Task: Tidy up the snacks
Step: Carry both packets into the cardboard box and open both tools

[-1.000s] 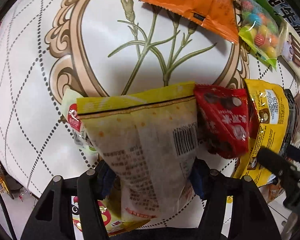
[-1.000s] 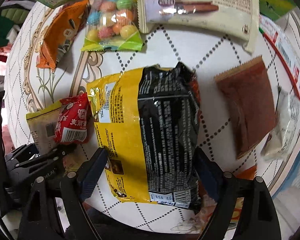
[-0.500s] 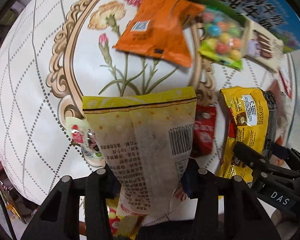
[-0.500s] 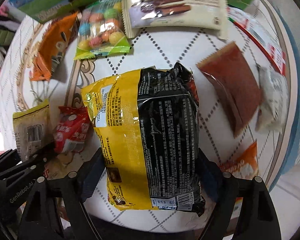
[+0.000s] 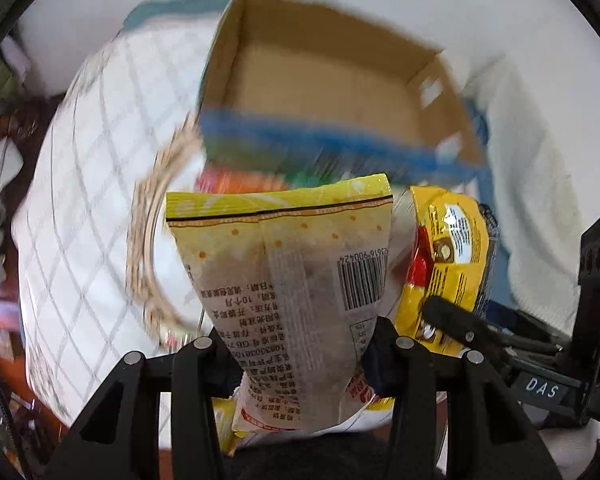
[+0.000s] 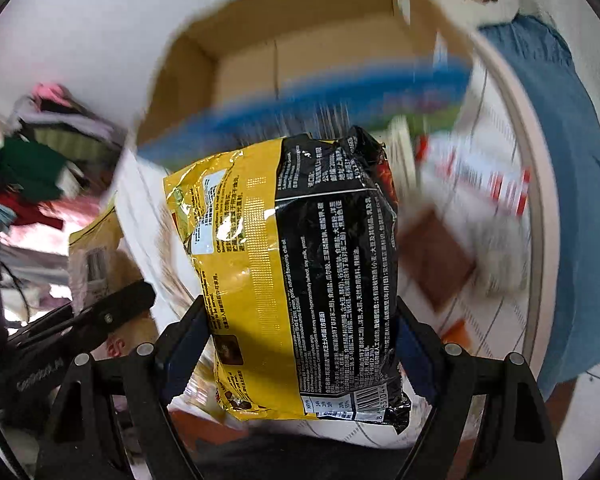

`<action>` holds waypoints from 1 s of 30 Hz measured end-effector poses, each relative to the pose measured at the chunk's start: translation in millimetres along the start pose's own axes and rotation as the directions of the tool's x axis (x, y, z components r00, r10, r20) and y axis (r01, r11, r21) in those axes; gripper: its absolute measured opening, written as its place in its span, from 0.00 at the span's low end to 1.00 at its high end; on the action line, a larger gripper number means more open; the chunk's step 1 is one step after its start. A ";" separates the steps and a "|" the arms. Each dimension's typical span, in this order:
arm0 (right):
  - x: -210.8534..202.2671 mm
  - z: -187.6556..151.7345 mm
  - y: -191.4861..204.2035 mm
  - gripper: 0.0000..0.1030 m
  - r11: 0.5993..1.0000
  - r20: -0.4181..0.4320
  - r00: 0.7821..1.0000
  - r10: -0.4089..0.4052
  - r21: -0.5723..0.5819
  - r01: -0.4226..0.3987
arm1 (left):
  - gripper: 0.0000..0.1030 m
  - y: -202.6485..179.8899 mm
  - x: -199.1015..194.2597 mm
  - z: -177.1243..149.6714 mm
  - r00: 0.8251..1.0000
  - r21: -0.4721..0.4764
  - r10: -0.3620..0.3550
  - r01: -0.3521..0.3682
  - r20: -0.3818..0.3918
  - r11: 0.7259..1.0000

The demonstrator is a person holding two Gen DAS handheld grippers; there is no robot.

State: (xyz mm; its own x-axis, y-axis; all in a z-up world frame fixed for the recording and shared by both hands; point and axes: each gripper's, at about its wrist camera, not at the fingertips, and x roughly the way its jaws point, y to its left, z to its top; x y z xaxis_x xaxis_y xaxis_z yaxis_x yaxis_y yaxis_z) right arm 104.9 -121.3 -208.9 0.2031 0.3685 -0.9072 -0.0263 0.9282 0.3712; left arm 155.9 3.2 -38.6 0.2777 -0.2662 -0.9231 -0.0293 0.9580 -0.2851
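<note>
Left gripper [image 5: 300,344]: jaws closed on the lower half of the pale yellow snack bag [image 5: 288,280], held clear of the tabletop [image 5: 88,200], top seal pointing at the open cardboard box [image 5: 324,92] ahead. Bag looks light, thin film, soft and crushable contents likely; grip sits mid-body, so it flops above the jaws. A hold nearer the seal would spare the contents. Right gripper [image 6: 300,336]: jaws clamped across the yellow-and-black packet [image 6: 300,272], also lifted, box [image 6: 284,56] just beyond. Packet is glossy, puffy, bulkier, probably slippery; wide-body pinch looks secure, but film could slide if squeezed loosely. Both views blurred at the box edge; the visible part of the box interior is bare.
</note>
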 end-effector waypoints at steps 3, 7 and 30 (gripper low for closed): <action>-31.3 31.7 5.0 0.85 0.999 0.065 0.997 0.051 0.004 -0.051 | 0.42 -13.8 -7.1 50.9 0.998 0.025 -0.032 0.030 0.054 0.999; -58.7 76.1 8.3 0.85 0.999 0.147 0.989 0.034 -0.020 -0.031 | 0.42 -23.6 36.2 121.3 0.996 0.051 -0.009 0.004 0.091 0.999; 122.5 300.3 -13.5 0.95 0.994 -0.096 0.990 -0.107 -0.017 0.106 | 0.93 -19.8 215.4 286.1 0.980 0.046 0.124 -0.118 -0.158 0.992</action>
State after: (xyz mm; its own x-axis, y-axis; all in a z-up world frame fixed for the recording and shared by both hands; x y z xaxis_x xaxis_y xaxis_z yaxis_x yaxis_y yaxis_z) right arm 424.0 -104.1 -265.6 0.1096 0.2699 -0.9566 -0.0215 0.9628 0.2692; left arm 491.0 -42.6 -157.9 0.1166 -0.1585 -0.9805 -0.0181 0.9867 -0.1616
